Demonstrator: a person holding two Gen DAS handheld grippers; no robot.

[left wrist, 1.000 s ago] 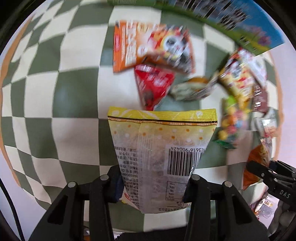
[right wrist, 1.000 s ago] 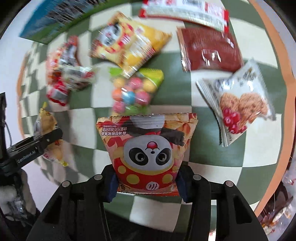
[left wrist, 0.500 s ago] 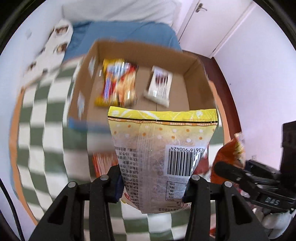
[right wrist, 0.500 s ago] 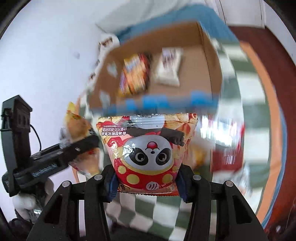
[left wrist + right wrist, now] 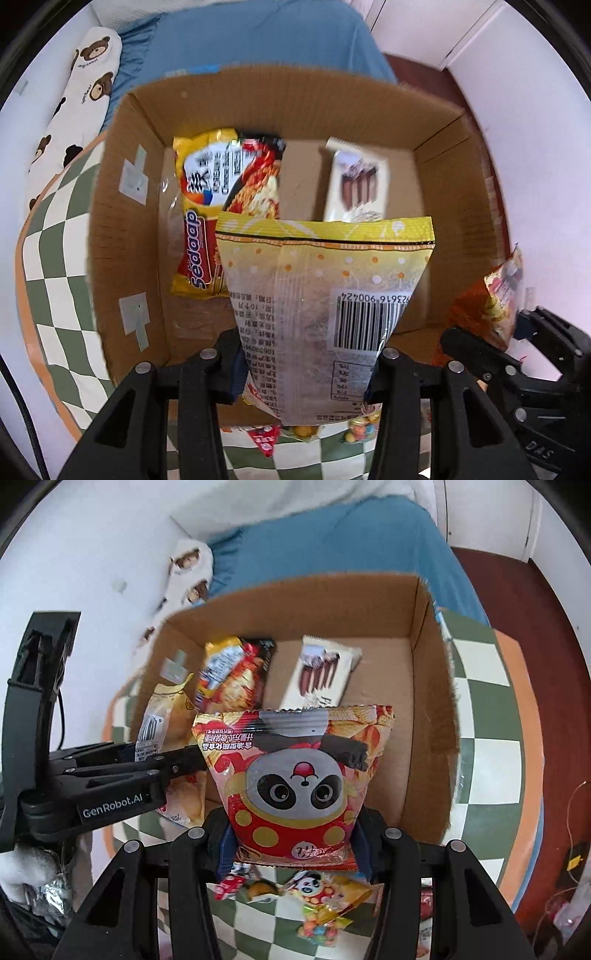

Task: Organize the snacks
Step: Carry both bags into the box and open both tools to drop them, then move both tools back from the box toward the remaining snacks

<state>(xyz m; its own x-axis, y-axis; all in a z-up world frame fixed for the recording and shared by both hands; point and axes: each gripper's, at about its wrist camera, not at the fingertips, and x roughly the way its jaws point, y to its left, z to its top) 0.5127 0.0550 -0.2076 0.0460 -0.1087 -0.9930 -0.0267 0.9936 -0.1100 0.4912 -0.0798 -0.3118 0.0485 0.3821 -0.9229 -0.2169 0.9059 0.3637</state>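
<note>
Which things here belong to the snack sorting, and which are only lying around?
Belong to the job:
- cardboard box
- yellow bag in left gripper
- panda bag in right gripper
- noodle packet
- chocolate packet

Lying about:
- bear pillow
- blue sheet

Lower end of noodle packet (image 5: 201,236) hidden behind yellow bag (image 5: 317,306); loose snacks (image 5: 325,904) half-covered below panda bag (image 5: 295,782)

Walls: pale pink-white wall (image 5: 524,122), plain, bright in daylight.
Floor: dark red-brown floor (image 5: 524,602) at the right side.
Bed: blue sheet (image 5: 258,40) behind, touching the checked cloth.
Pillow: long white pillow with brown bears (image 5: 74,99) beside the wall.
Cloth: green and white checked cloth (image 5: 484,716) with orange border.
</note>
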